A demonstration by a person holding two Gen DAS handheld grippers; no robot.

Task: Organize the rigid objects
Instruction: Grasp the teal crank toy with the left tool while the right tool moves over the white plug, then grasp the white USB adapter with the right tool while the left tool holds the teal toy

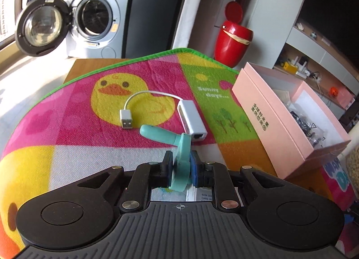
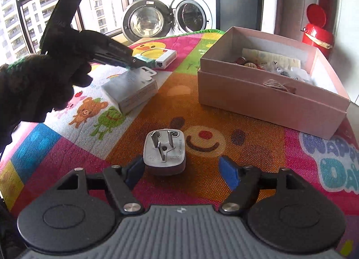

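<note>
Left claw (image 1: pixel 181 169) grasps the teal piece (image 1: pixel 179 146); right claw (image 2: pixel 179 171) is released.

The plug (image 2: pixel 165 152) lies prongs-up on the mat, touching the right claw's left finger; the box (image 2: pixel 269 92) is far right.

A washer (image 1: pixel 94 18) with its door (image 1: pixel 41 25) swung open stands far left. A red bin (image 1: pixel 232 38) stands far right, beside shelves (image 1: pixel 314 56).
</note>
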